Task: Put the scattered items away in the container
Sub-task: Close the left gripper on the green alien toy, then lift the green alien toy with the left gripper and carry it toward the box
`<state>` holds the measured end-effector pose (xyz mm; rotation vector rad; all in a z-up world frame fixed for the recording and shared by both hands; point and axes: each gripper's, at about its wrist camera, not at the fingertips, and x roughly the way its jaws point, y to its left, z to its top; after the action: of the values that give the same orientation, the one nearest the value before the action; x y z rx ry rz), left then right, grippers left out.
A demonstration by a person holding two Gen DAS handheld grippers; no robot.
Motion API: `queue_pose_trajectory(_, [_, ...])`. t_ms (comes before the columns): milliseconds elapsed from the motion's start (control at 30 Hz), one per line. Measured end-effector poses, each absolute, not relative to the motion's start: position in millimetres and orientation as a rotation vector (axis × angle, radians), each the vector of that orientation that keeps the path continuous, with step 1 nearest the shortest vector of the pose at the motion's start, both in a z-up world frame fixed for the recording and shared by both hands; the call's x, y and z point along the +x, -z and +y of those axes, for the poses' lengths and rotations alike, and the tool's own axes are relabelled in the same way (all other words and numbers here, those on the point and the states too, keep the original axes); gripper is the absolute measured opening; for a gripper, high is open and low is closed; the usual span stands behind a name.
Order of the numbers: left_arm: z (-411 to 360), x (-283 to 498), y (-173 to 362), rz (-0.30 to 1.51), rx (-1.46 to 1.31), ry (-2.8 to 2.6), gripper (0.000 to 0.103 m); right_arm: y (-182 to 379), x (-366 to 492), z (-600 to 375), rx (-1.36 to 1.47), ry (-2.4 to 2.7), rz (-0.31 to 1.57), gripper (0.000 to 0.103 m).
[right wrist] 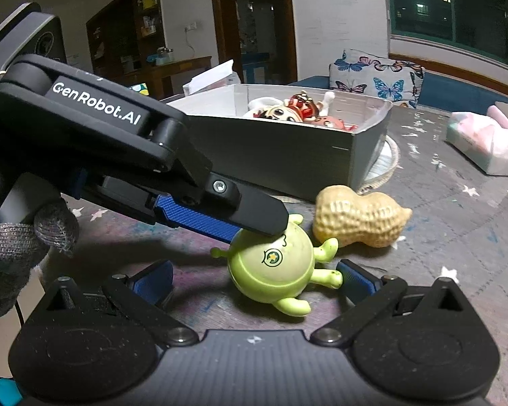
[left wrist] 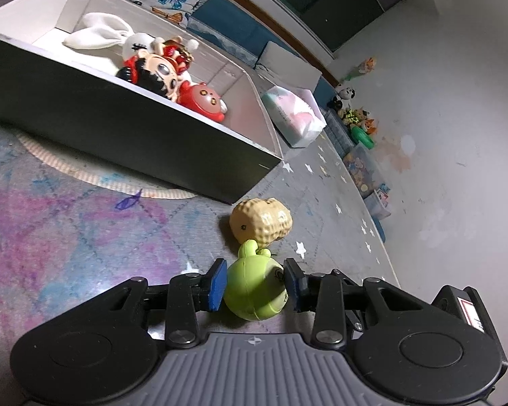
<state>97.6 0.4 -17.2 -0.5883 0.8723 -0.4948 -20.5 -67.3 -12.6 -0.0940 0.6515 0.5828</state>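
A round green toy with small limbs lies on the mat between the blue pads of my left gripper, whose jaws touch both its sides. In the right wrist view the left gripper comes in from the left over the green toy. My right gripper is open, its pads well apart on either side of the toy. A tan peanut toy lies just beyond. The grey box holds a doll and a white plush.
A tissue pack lies right of the box. Toys and clear bins line the wall. A butterfly cushion sits behind the box. The patterned mat spreads to the left.
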Motion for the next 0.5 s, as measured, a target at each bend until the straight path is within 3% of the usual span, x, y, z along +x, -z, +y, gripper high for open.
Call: queue_pose_trajectory(500, [24.2,73.6,12.6,0.847,-0.590,0.428,0.037,13.3,-19.0,-37.3,-0.128,-0.661,0.645,0.103])
